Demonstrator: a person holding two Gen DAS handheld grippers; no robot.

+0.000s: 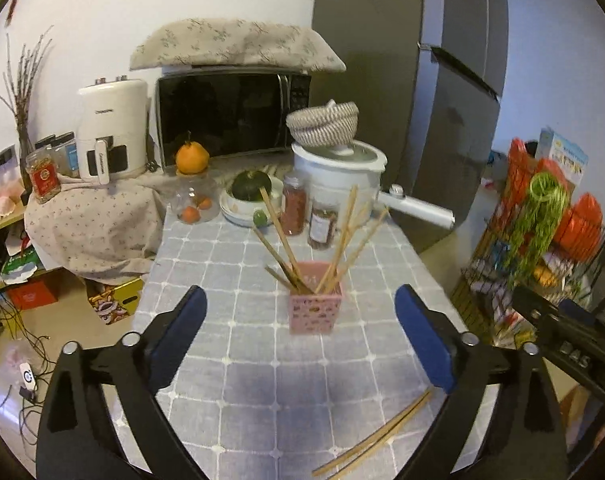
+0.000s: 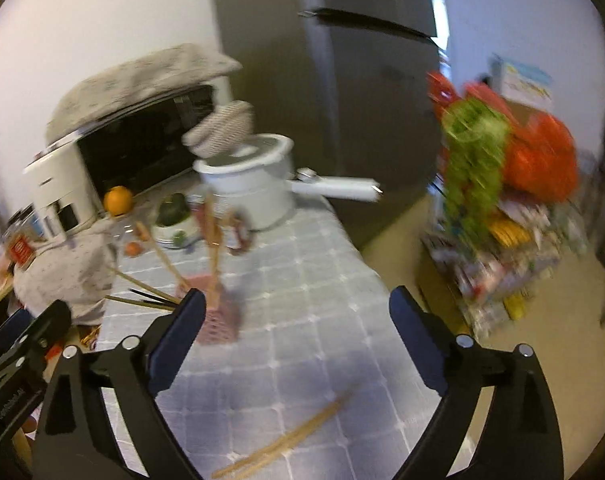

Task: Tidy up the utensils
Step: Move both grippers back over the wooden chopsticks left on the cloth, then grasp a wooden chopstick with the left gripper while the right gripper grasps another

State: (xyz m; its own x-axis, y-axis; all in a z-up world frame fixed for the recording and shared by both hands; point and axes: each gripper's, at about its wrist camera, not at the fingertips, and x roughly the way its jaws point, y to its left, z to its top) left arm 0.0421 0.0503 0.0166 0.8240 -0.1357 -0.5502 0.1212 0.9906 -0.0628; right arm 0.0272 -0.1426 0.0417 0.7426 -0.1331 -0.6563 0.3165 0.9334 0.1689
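A pink holder (image 1: pixel 316 304) stands on the checked tablecloth (image 1: pixel 262 380) with several wooden chopsticks (image 1: pixel 280 232) sticking up out of it. My left gripper (image 1: pixel 300 300) is open, its blue pads wide apart on either side of the holder and short of it. A loose pair of chopsticks (image 1: pixel 378 440) lies flat near the front right. In the blurred right wrist view the holder (image 2: pixel 218 316) sits behind the left finger. My right gripper (image 2: pixel 296 300) is open and empty, and the loose pair of chopsticks (image 2: pixel 286 436) lies below it.
At the back of the table stand two spice jars (image 1: pixel 308 214), a white pot (image 1: pixel 338 168) topped with a woven basket, a bowl with a green squash (image 1: pixel 250 186), a microwave (image 1: pixel 230 112) and a white air fryer (image 1: pixel 112 128). A wire rack (image 1: pixel 542 248) stands right of the table's edge.
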